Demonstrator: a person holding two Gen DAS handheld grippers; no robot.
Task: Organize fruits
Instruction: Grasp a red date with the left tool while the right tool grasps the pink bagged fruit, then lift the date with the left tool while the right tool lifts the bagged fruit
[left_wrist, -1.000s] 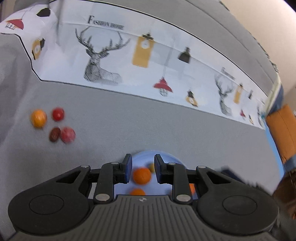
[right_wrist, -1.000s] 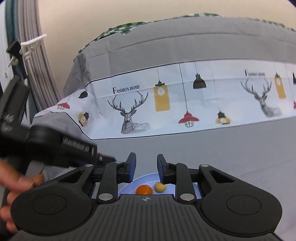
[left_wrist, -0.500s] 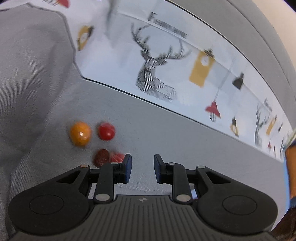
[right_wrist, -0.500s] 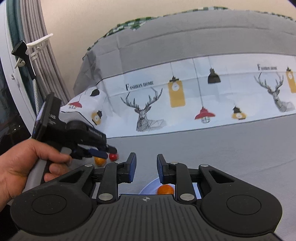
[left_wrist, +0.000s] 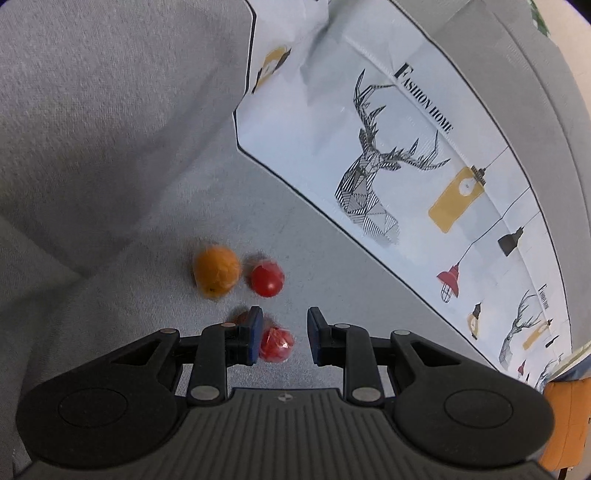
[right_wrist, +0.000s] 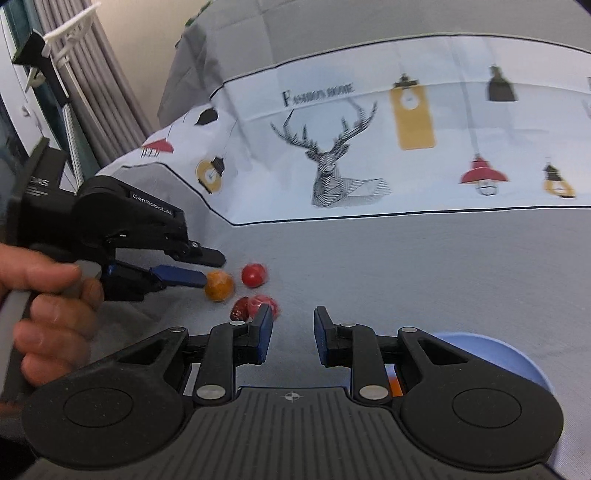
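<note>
On the grey cloth lie an orange fruit (left_wrist: 216, 271), a red tomato (left_wrist: 266, 280), a red wrapped fruit (left_wrist: 276, 344) and a brown date (left_wrist: 241, 317), half hidden by a finger. My left gripper (left_wrist: 283, 338) is open above them, the wrapped fruit just inside its left finger. In the right wrist view the left gripper (right_wrist: 207, 267) hovers over the orange fruit (right_wrist: 219, 285), beside the tomato (right_wrist: 254, 275), the date (right_wrist: 240, 308) and the wrapped fruit (right_wrist: 260, 304). My right gripper (right_wrist: 291, 338) is open and empty. A blue plate (right_wrist: 517, 360) holding an orange fruit (right_wrist: 394, 386) lies under its right finger.
A white printed cloth (left_wrist: 406, 155) with deer and lamps covers the raised back; it also shows in the right wrist view (right_wrist: 388, 147). A grey cloth fold (left_wrist: 92, 129) rises at the left. Curtains (right_wrist: 85, 81) hang at far left. An orange object (left_wrist: 569, 424) sits at the right edge.
My left gripper has swung left from over the blue plate to the group of loose fruits and come down close above them. The right gripper turned left, bringing those fruits into view.
</note>
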